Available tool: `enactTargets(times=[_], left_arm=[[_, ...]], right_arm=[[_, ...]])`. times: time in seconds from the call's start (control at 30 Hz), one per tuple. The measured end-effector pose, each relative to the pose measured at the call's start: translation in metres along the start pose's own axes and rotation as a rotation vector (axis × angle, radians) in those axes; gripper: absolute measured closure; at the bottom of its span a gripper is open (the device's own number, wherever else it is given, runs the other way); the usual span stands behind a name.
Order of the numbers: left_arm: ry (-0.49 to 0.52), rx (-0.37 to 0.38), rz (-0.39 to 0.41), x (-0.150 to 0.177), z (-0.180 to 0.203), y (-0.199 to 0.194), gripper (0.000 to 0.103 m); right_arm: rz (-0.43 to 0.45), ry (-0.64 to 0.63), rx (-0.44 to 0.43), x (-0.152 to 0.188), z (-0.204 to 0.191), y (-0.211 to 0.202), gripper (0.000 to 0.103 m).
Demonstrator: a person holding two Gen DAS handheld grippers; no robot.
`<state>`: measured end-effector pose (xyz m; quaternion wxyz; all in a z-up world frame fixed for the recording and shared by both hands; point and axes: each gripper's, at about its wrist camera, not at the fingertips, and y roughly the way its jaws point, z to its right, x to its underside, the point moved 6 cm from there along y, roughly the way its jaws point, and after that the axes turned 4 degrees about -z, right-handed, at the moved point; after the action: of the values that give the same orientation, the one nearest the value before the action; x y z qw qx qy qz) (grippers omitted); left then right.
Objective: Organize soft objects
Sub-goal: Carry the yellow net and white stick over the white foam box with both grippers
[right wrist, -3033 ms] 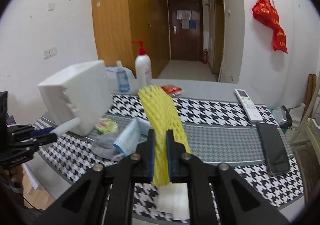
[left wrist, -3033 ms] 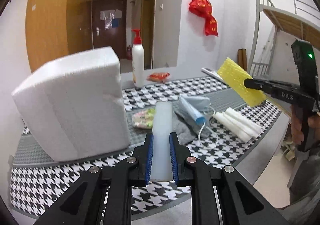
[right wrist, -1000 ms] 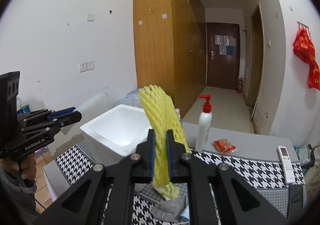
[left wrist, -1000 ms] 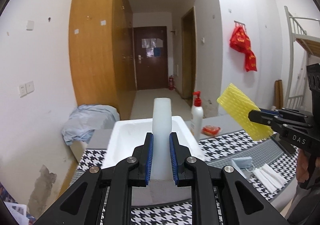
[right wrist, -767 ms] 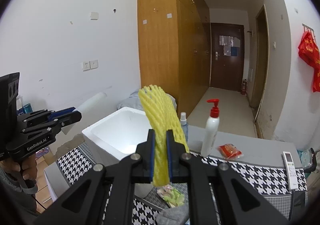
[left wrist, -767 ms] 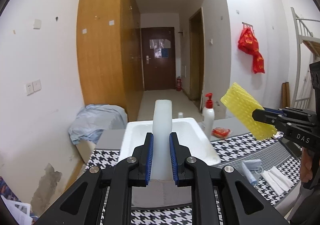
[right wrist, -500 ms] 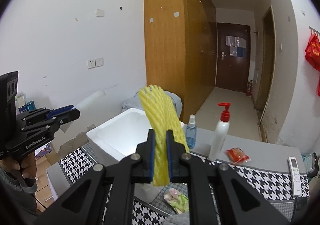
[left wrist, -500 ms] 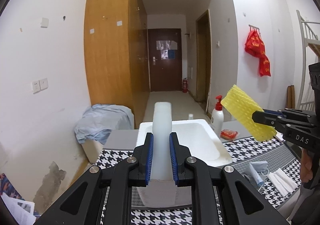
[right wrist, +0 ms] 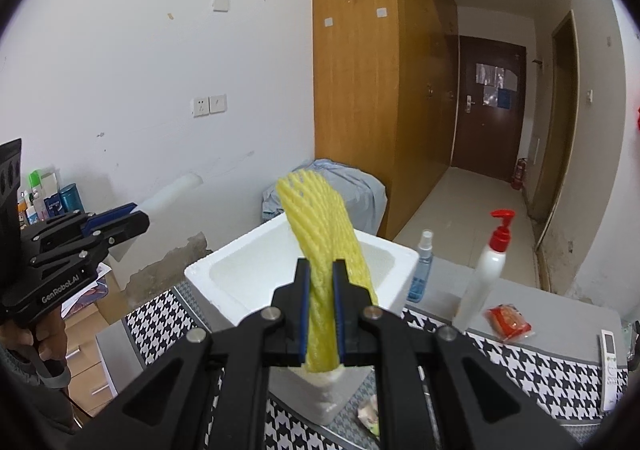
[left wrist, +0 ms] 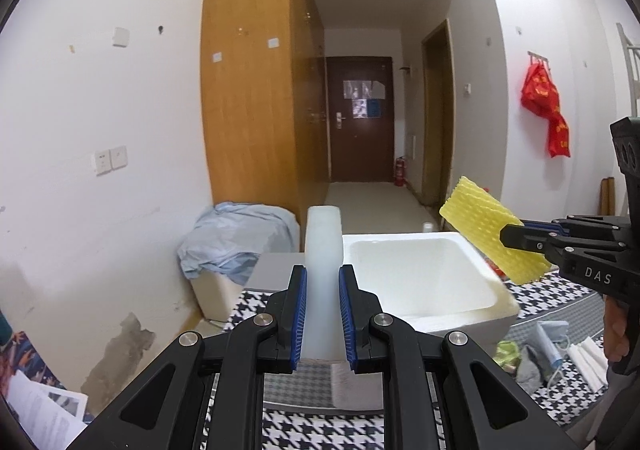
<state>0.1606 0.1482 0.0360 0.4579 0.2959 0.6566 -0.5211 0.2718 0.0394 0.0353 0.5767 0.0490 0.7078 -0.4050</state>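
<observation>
Soft white foam strip [left wrist: 323,274] sits clamped in the left hand-held gripper [left wrist: 323,314]; the right hand-held gripper [right wrist: 321,314] pinches yellow foam netting [right wrist: 320,246] above the white foam box [right wrist: 240,270].

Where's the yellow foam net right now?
The yellow foam net is clamped in the right tongs, held in the air above the open white foam box.

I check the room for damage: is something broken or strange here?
Yes. Low on the white wall, plaster has peeled off in a brown patch near the floor. On the table, the white foam box appears undamaged.
</observation>
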Motion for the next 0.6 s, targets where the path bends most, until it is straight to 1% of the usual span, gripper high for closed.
enactTargets(times=[0.23, 0.43, 0.5, 0.6], left_arm=[[-0.032, -0.017, -0.017, 0.009, -0.015, 0.009, 0.085], [-0.039, -0.026, -0.015, 0.011, -0.017, 0.008, 0.085], [-0.041, -0.024, -0.013, 0.012, -0.018, 0.007, 0.085], [-0.051, -0.018, -0.009, 0.013, -0.020, 0.005, 0.085]], right_arm=[[-0.040, -0.012, 0.011, -0.003, -0.006, 0.025, 0.089], [-0.076, -0.001, 0.007, -0.003, -0.007, 0.040, 0.089], [-0.086, 0.004, -0.005, -0.003, -0.008, 0.045, 0.089], [-0.102, -0.008, 0.000, -0.003, -0.011, 0.052, 0.089]])
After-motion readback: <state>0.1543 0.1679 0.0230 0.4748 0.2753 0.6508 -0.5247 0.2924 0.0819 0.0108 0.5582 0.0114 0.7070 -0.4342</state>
